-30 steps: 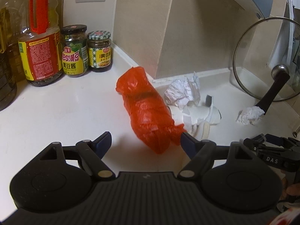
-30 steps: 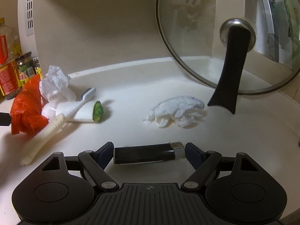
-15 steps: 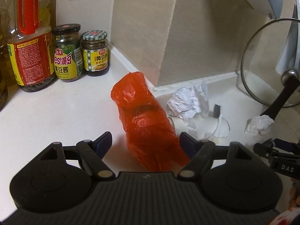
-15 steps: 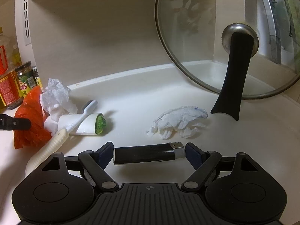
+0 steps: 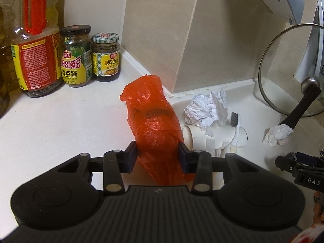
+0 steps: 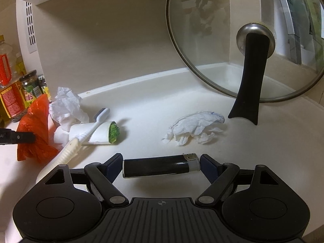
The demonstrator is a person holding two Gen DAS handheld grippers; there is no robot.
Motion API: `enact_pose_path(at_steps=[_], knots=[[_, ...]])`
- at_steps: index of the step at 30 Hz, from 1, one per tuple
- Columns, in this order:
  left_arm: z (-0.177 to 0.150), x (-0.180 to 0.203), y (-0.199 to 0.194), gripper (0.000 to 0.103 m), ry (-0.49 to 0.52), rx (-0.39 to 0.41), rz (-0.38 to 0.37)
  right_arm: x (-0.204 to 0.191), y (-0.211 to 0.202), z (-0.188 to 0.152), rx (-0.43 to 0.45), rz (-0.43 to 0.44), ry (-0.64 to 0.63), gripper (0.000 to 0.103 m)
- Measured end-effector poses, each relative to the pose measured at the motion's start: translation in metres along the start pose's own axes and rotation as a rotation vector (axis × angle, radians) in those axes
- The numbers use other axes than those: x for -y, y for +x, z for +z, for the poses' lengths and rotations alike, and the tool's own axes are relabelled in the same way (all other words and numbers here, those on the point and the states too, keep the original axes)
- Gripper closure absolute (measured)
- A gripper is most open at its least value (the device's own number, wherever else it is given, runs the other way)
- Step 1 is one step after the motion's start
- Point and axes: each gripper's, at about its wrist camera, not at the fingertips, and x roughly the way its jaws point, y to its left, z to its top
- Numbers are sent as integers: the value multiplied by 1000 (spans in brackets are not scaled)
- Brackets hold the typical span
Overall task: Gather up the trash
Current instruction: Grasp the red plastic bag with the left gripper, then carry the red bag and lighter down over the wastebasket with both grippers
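An orange plastic bag (image 5: 154, 125) lies on the white counter (image 5: 60, 125). My left gripper (image 5: 157, 154) is shut on its near end, one finger on each side. The bag also shows at the left of the right wrist view (image 6: 37, 129). My right gripper (image 6: 161, 165) is open around a black lighter (image 6: 160, 165) that lies crosswise between its fingers. Other trash lies between: crumpled paper (image 5: 204, 109), a torn white cup (image 6: 97, 132) with green inside, a toothbrush (image 6: 91, 128) and a white tissue wad (image 6: 194, 127).
An oil bottle (image 5: 34, 50) and two sauce jars (image 5: 76, 55) (image 5: 105, 56) stand at the back left. A glass pot lid (image 6: 251, 46) with a black handle leans on the wall at the right. A beige wall corner juts out behind the bag.
My left gripper moved forward over the orange bag and its fingers closed on the bag. My right gripper stayed open around the lighter.
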Motion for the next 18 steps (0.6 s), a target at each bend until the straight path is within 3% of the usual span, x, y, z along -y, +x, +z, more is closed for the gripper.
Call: enact_pose_path(at_steps=[18], knots=[[-24,-34,-84,68,-38,13,-1,-27,-50,-5,33,56,-4,21]])
